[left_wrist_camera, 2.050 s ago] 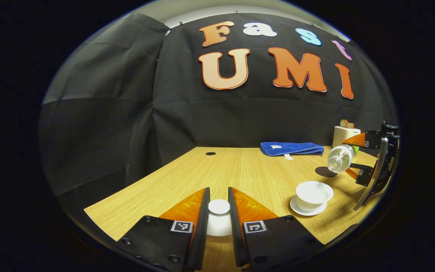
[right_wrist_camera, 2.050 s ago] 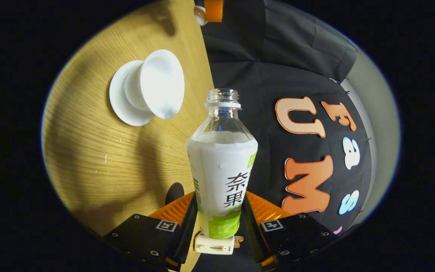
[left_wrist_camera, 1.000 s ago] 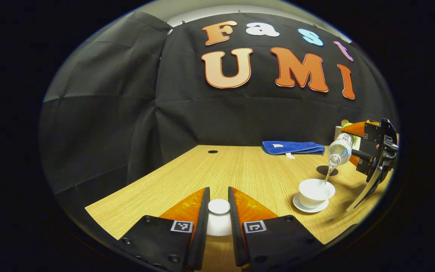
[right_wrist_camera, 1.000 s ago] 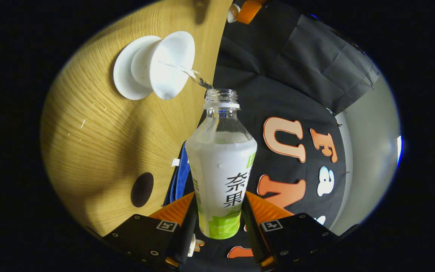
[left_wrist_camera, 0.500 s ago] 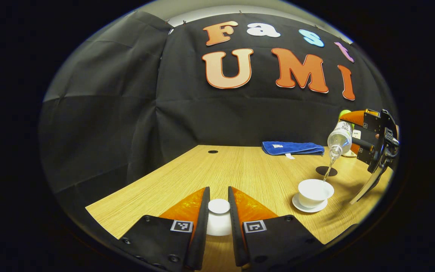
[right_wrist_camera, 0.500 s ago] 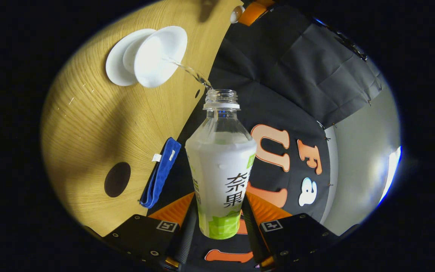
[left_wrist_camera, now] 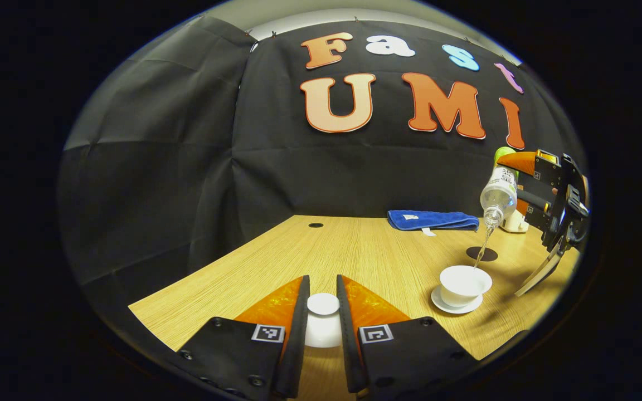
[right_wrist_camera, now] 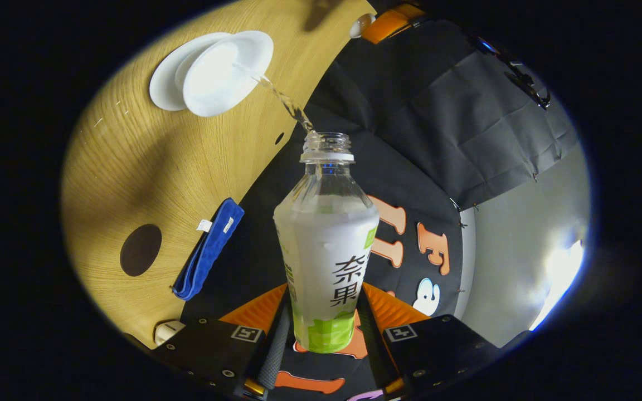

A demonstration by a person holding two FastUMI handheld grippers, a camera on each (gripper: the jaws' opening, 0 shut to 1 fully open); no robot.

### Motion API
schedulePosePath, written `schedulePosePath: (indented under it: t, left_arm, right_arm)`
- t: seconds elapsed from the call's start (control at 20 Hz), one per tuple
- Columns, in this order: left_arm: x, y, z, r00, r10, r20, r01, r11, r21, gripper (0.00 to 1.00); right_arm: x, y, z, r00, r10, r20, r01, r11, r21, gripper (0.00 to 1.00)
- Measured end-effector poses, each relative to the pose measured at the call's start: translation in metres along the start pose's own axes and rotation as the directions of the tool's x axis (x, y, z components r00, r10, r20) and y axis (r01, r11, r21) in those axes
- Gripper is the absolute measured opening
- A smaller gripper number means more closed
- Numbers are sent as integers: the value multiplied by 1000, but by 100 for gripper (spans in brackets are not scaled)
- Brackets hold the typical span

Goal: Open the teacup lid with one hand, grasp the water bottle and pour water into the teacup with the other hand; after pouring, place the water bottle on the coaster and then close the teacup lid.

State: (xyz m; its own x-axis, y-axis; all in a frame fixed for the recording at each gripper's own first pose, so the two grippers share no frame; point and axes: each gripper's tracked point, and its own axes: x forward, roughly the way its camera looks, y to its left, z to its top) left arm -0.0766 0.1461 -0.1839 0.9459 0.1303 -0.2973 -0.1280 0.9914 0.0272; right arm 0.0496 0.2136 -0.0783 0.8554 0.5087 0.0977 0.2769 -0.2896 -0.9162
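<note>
Mid-pour: right gripper [right_wrist_camera: 324, 328] clamps the tilted water bottle [right_wrist_camera: 326, 250], stream landing in the teacup [left_wrist_camera: 462, 284], left gripper [left_wrist_camera: 322, 317] pinches the teacup lid [left_wrist_camera: 322, 322] off aside; next, upright bottle and set on coaster [left_wrist_camera: 481, 254].

I see a wooden table [left_wrist_camera: 354, 250] — on it a saucer [left_wrist_camera: 455, 305] under the teacup [left_wrist_camera: 462, 283], dark coaster [left_wrist_camera: 481, 253], blue cloth [left_wrist_camera: 431, 219].
</note>
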Motion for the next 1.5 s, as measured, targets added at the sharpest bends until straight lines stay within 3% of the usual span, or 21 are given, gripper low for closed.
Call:
schedulePosePath:
  t: [0.4, 0.65, 0.9, 1.1, 1.3, 1.5]
  left_arm:
    - [-2, 0, -4, 1000, -3, -10, 3, 1000, -5, 35]
    - [-3, -3, -2, 1000, -10, -6, 10, 1000, -9, 34]
    - [-5, -15, 5, 999, -30, 10, 30, 1000, 6, 35]
    - [-3, -33, 15, 998, -59, 31, 58, 998, 9, 35]
    - [-1, -53, 27, 995, -89, 49, 89, 996, 15, 35]
    - [2, -79, 39, 989, -130, 72, 129, 992, 13, 34]
  right_arm:
    - [0, 8, 19, 999, -4, 48, 8, 996, -87, 62]
    - [2, 18, 36, 996, 11, 84, -2, 995, -98, 65]
    - [-5, 33, 49, 994, 57, 94, -54, 998, -38, 65]
    - [-13, 52, 50, 988, 125, 88, -132, 988, 83, 65]
    - [-18, 72, 48, 980, 186, 66, -197, 941, 275, 65]
    - [-12, 77, 36, 968, 246, 48, -231, 801, 553, 66]
